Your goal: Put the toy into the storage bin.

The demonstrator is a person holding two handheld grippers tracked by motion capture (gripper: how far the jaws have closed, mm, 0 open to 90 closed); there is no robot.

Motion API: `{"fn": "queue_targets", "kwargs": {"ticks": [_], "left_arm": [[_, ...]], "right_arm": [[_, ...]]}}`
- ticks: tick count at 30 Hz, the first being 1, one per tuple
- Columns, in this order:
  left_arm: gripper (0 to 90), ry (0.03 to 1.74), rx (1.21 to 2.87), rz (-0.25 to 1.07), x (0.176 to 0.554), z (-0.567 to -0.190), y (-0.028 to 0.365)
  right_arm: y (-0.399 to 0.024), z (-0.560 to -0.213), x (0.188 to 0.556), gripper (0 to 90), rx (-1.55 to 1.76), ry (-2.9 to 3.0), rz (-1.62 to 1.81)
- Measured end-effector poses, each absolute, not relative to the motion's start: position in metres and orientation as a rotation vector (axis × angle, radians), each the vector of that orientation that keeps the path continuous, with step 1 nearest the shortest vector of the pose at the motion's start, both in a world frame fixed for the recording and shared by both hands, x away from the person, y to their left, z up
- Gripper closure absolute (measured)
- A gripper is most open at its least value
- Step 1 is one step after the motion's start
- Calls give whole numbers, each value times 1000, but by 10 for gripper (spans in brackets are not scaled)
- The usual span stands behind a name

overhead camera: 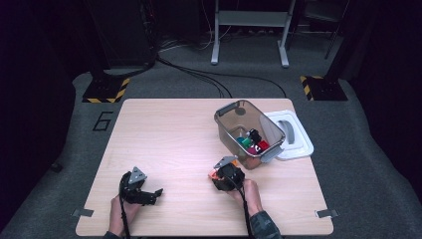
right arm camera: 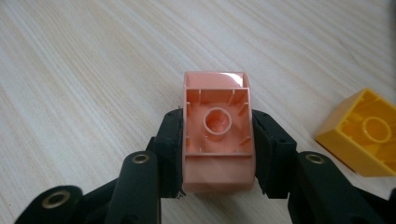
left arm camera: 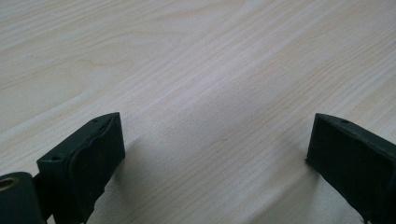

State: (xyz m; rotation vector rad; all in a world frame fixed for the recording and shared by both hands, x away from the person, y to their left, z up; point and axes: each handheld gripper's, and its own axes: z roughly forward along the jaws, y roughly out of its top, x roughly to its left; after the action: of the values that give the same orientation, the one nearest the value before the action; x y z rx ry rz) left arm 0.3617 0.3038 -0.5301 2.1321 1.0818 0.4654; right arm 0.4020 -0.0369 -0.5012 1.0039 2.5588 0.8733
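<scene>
Right tongs [right arm camera: 217, 154] clamp my pink block [right arm camera: 218, 135] near the counter's [overhead camera: 164, 144] front edge; left tongs [left arm camera: 215, 154] gape empty. Next, I reckon: lift it into the bin [overhead camera: 226, 119].

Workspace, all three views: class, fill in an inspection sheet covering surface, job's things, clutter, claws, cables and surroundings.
Surface: pale wooden table, bare grain.
Job's things: pink block, hollow side up; yellow block beside it; clear bin holding coloured pieces; white lid behind the bin.
Clutter: nothing seen.
Claws: right claw shut on pink block; left claw open, nothing between.
Cables: black, trailing from each claw; more on the floor.
Surroundings: grey carpet, dark room, metal stand legs.
</scene>
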Motion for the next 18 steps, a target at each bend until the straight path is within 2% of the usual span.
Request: {"fn": "queue_targets", "kwargs": {"ticks": [18], "left_arm": [[38,1083,2131,465,362,-530,304]], "right_arm": [[-53,-447,403,584,1100,2413,996]]}}
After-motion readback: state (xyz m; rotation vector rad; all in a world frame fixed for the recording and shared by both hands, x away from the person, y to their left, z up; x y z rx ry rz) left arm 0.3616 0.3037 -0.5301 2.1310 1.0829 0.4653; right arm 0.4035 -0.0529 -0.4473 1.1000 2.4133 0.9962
